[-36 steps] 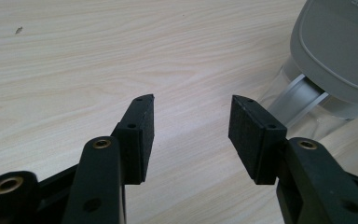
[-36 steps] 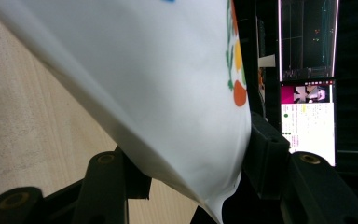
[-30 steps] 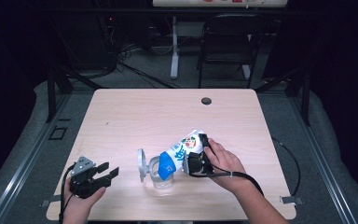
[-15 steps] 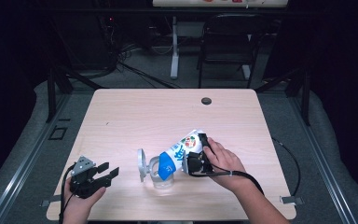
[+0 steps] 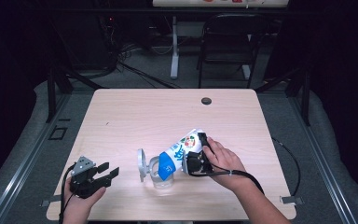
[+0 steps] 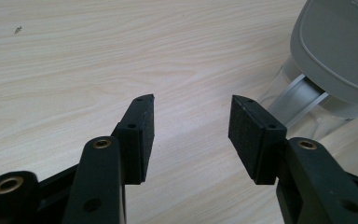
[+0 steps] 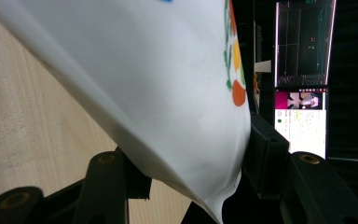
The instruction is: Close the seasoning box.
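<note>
The right gripper (image 5: 193, 156) pinches the tilted carton (image 5: 179, 154), spout over the clear container (image 5: 162, 177); the left gripper (image 5: 107, 171) rests spread, near left.

Pale wood table (image 5: 121, 121) with round dark grommet (image 5: 206, 101), grey floor (image 5: 37, 140) around it, black folding chair (image 5: 226, 44) and cables behind, surroundings dark.

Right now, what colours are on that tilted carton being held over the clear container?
The carton is mostly white, blue at its lower end, with small orange and green prints. The high view shows it best.
</note>
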